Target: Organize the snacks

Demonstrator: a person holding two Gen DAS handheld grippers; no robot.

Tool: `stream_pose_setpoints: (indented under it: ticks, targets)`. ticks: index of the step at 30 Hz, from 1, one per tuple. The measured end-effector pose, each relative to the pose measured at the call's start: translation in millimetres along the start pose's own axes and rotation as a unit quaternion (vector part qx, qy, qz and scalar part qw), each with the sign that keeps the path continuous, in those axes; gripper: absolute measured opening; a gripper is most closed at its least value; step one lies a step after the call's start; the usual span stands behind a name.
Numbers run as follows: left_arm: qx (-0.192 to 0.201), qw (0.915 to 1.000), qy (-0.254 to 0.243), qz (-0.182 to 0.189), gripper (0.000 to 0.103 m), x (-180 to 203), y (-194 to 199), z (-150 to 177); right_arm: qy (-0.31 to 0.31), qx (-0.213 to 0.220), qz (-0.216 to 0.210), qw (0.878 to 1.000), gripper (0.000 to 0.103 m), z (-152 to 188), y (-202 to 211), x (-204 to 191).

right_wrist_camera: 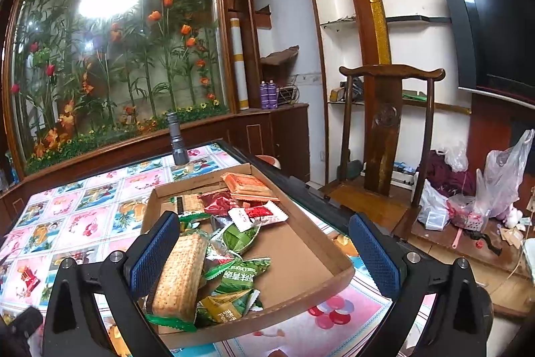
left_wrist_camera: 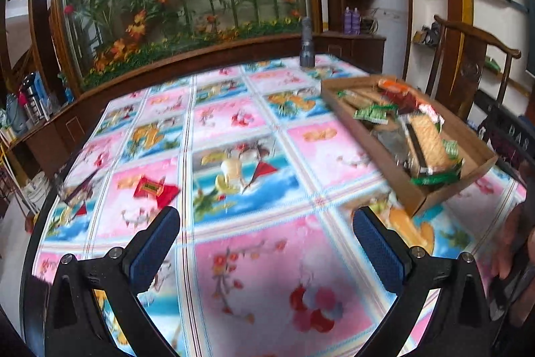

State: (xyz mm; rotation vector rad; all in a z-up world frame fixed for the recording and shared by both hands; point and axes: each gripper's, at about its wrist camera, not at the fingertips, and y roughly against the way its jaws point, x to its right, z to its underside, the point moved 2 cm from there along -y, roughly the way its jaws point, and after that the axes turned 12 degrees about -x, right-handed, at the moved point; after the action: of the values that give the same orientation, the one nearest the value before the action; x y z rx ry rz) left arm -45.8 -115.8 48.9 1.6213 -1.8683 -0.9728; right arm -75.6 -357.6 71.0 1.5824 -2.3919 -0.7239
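My left gripper (left_wrist_camera: 265,238) jaws released over floral bench (left_wrist_camera: 267,273) | right gripper (right_wrist_camera: 264,248) jaws released above cardboard tray (right_wrist_camera: 331,243) of crinkly snack packets (right_wrist_camera: 234,276) | red packet (left_wrist_camera: 152,189), blurred, lies apart | flashlight (right_wrist_camera: 176,139) upright behind tray

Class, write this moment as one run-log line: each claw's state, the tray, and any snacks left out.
left claw: open, empty | right claw: open, over cardboard tray | tray: holds snack packets | loose: red packet on tablecloth

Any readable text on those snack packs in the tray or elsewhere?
"Pee", cut off, upside down: olive-green packet at the cardboard tray's near edge.
Chinese characters, upside down: green packet; too distorted to transcribe.
White-and-red packet, red packet on tablecloth: print too blurred.
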Motion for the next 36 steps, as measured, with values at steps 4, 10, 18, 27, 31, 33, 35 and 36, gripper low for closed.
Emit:
stream_pose_setpoints:
  ticks: [4,10,18,27,31,33,35,36]
  targets:
    - [-0.040,0.9991,0.008,0.009,0.103,-5,-11,6,0.013,-0.006,0.005,1.000,0.102,1,0,-5]
    - [-0.081,0.9948,0.055,0.029,0.103,-24,-22,14,0.006,-0.003,0.003,1.000,0.102,5,6,0]
    - [-0.092,0.9936,0.063,0.017,0.103,-26,-25,17,-0.001,0.003,0.003,1.000,0.102,6,9,4]
    - [-0.076,0.9964,0.036,0.010,0.103,-16,-17,18,-0.011,-0.009,-0.003,1.000,0.102,4,4,8]
    - [-0.078,0.9964,0.028,0.017,0.103,-12,-17,19,-0.006,-0.008,-0.003,1.000,0.102,4,3,8]
    - [-0.078,0.9964,0.026,0.021,0.103,-12,-16,19,0.000,-0.005,-0.002,1.000,0.102,4,4,7]
    - [-0.077,0.9964,0.024,0.025,0.103,-11,-15,19,0.006,-0.002,-0.003,1.000,0.102,5,4,5]
    - [-0.078,0.9964,0.023,0.024,0.103,-10,-15,19,0.008,-0.001,-0.002,1.000,0.102,5,4,3]
